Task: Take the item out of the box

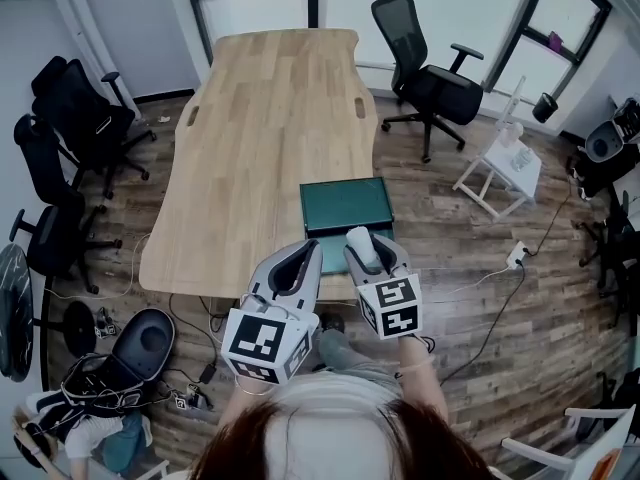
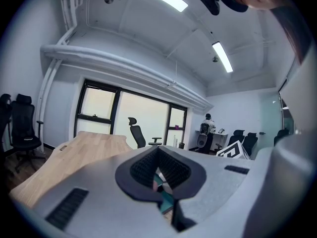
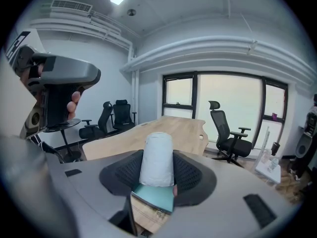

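An open green box (image 1: 345, 204) lies at the near right edge of the wooden table (image 1: 260, 118). My right gripper (image 1: 368, 252) hovers over the box's near rim, shut on a white paper roll (image 1: 360, 242). In the right gripper view the white roll (image 3: 157, 159) stands upright between the black pads, with the green box (image 3: 151, 196) below it. My left gripper (image 1: 298, 270) is beside it to the left, at the table's near edge. In the left gripper view its jaws (image 2: 159, 171) are shut with nothing in them, and a sliver of the green box (image 2: 166, 198) shows beneath.
A black office chair (image 1: 425, 68) stands right of the table, and two more chairs (image 1: 70, 118) are at the left. A white side table (image 1: 505, 168) sits on the wood floor at the right. A black bag (image 1: 140, 348) and cables lie near my feet.
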`<action>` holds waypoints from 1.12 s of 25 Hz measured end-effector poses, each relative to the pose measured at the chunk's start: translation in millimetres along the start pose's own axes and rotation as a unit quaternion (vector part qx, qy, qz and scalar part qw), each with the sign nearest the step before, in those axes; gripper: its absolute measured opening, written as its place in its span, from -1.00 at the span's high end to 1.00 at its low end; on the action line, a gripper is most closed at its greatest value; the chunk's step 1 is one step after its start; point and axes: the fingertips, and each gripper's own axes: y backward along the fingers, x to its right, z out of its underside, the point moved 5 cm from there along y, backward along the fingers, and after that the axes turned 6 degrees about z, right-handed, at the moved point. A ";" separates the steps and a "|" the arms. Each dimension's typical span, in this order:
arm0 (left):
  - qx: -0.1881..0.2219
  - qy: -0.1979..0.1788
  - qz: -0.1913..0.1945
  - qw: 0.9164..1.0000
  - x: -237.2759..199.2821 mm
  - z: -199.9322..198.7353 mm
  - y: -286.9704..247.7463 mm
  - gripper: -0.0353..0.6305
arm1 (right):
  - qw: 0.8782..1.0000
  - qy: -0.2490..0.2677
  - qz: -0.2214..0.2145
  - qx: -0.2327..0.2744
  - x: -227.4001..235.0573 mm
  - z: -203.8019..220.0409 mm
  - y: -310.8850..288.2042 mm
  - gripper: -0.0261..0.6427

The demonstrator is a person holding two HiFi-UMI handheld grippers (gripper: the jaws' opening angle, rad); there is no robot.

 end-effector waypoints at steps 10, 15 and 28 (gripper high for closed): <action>0.007 -0.001 0.002 1.000 17.2 4.3 32.3 0.87 | 0.999 0.003 0.010 0.031 -18.0 -7.1 38.6 0.32; 0.013 -0.005 -0.001 1.000 24.2 3.6 42.7 0.87 | 0.999 0.000 0.011 0.043 -22.6 -8.6 54.1 0.32; 0.023 -0.004 -0.009 1.000 49.2 9.6 77.8 0.87 | 0.995 0.000 0.025 0.096 -38.5 -18.4 107.3 0.32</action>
